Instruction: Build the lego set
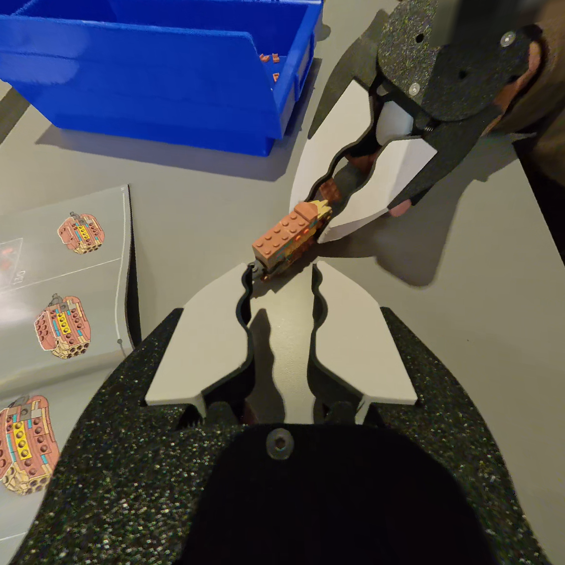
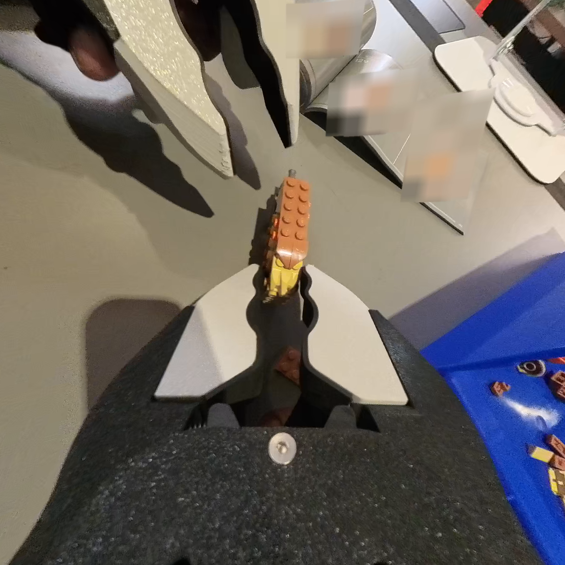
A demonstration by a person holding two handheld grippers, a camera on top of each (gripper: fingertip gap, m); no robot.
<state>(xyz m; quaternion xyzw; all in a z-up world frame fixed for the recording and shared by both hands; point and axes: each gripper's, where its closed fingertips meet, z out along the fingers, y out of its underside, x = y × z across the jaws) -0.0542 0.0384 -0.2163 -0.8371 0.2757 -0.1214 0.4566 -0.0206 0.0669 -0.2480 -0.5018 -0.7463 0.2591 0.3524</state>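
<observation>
My right gripper (image 2: 279,282) is clamped on the yellow tail end of the model (image 2: 293,220), whose studded brown top points away toward twelve o'clock over the table (image 2: 91,250). My left gripper (image 1: 282,269) hangs with its fingers apart at the model's far, grey-tipped end; from its own camera the model (image 1: 287,241) lies just past the tips at twelve, and I cannot tell whether the left finger (image 1: 214,330) touches the grey stub.

To do this step well, I judge I should keep the right grip firm and level, then bring the left in square on the free end and close on the flat sides, not on the thin stub, which could snap off or twist the build loose.

Around me: the manual (image 1: 70,275) lies open at nine o'clock of the left gripper, and the blue bin (image 1: 153,101) stands at eleven, well apart. In the right view its loose bricks (image 2: 550,452) sit at four. Nothing lies between the two grippers but the model itself.
</observation>
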